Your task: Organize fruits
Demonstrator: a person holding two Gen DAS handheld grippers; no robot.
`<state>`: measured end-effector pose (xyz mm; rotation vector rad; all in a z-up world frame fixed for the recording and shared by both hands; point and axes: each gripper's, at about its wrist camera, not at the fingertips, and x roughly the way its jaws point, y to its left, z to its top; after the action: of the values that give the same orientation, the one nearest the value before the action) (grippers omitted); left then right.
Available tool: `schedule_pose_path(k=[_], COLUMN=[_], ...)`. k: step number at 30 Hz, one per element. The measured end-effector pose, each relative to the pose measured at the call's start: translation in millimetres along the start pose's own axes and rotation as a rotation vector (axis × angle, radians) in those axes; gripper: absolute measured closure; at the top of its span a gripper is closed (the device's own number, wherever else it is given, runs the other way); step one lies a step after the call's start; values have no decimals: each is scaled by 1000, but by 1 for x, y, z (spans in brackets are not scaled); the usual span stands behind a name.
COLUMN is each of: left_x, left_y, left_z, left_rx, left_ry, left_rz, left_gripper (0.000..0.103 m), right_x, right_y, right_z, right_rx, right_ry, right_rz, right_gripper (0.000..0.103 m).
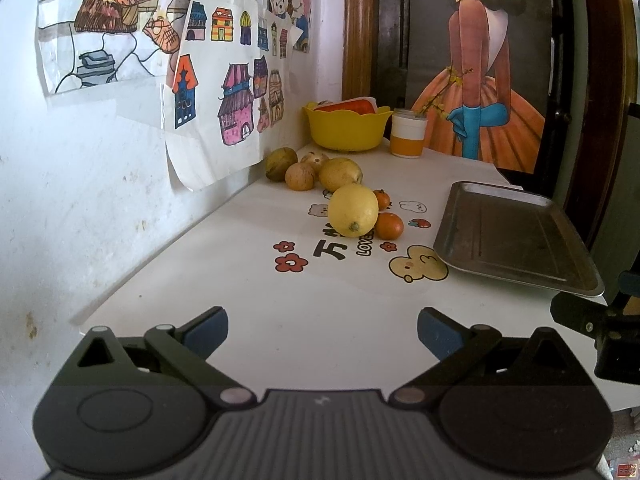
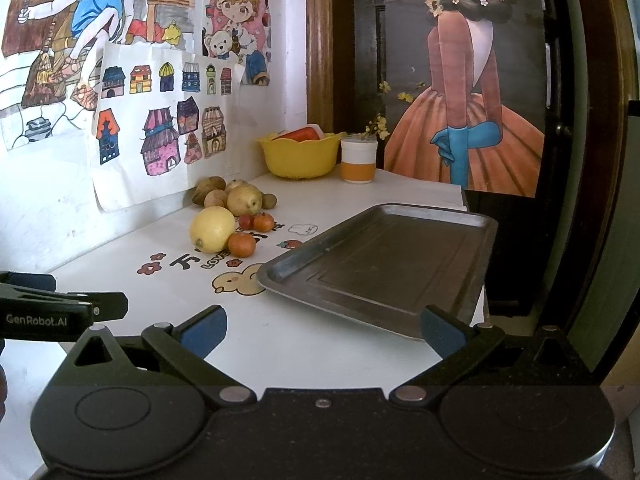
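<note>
We hold left gripper point(image 1: 322, 334) and right gripper point(image 2: 323, 332) released, empty, above the near desk point(image 1: 248, 312). Lemon point(image 1: 353, 211) and tangerines point(image 1: 389, 225) cluster far-left; metal tray point(image 2: 384, 264), right, likely awaits them.

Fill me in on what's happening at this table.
Nothing is being handled yet. The left tongs and right tongs both hang open and empty over the near edge of the table. The fruit sits loose by the wall: a big lemon, small oranges and brownish fruits. The metal tray is empty.
</note>
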<state>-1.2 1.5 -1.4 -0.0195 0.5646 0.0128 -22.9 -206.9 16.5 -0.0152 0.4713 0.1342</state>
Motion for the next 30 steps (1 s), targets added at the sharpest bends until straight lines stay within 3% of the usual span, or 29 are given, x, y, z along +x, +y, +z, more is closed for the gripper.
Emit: schedule_pose_path(k=[20, 24, 30], left_x=[0, 3, 19], left_y=[1, 6, 13], left_z=[8, 25, 58], left_rx=[6, -7, -9], left_ry=[20, 38, 31], left_rz=[-6, -8, 11], left_gripper=[0, 0, 0], right_x=[-5, -8, 6], right_y=[1, -2, -17], right_z=[5, 27, 74], right_rx=[-15, -54, -77], right_ry=[-2, -10, -2], right_rz=[10, 41, 168], right_gripper=[1, 1, 0])
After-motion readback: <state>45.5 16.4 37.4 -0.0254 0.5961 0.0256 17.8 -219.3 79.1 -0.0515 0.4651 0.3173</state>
